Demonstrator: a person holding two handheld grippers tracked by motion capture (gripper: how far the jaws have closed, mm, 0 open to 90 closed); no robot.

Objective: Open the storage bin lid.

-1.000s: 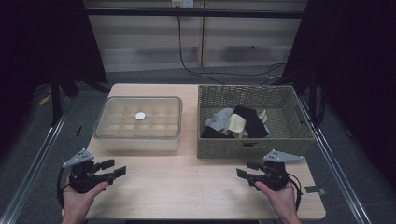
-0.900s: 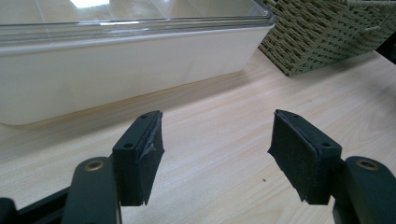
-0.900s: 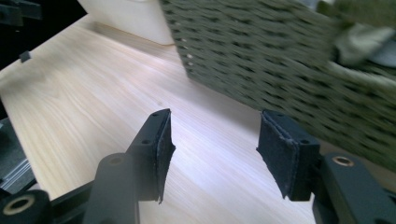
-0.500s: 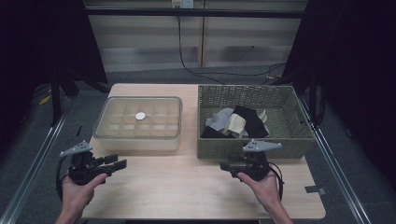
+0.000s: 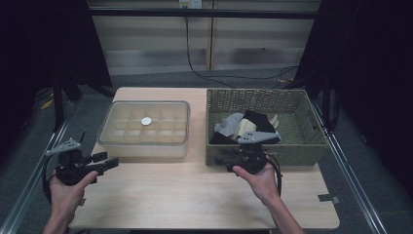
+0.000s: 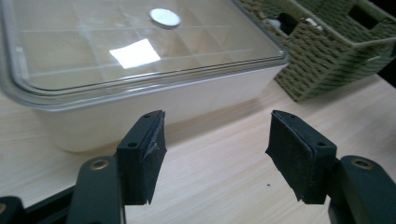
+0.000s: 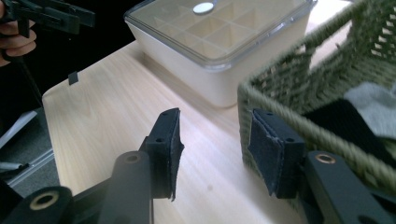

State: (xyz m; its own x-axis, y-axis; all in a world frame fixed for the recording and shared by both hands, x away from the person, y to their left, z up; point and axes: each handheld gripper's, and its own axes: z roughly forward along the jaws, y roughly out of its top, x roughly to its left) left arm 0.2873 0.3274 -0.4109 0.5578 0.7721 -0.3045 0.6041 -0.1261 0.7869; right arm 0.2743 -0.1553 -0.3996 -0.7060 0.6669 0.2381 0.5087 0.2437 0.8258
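A clear lidded box (image 5: 143, 127) with compartments and a white disc (image 5: 146, 121) on its lid stands at mid-left. To its right a woven green basket (image 5: 292, 146) holds dark, grey and cream clothes (image 5: 246, 127). My left gripper (image 5: 107, 161) hovers in front of the box's left end, pointing right. Its jaws (image 6: 215, 140) have just been opening, with nothing between them. My right gripper (image 5: 221, 158) is at the basket's front left corner. Its jaws (image 7: 215, 135) have just been closing on nothing, and the basket's corner (image 7: 299, 79) lies just beyond the right pad (image 7: 268, 149).
The wooden table (image 5: 195, 195) has bare room in front of the box and basket. Metal rails run along both sides of the table. Cables lie on the floor behind it. The left gripper (image 7: 51, 16) appears at the top left of the right gripper view.
My right hand has moved left and away from me, up to the basket's front left corner. My left hand has risen a little and shifted left.
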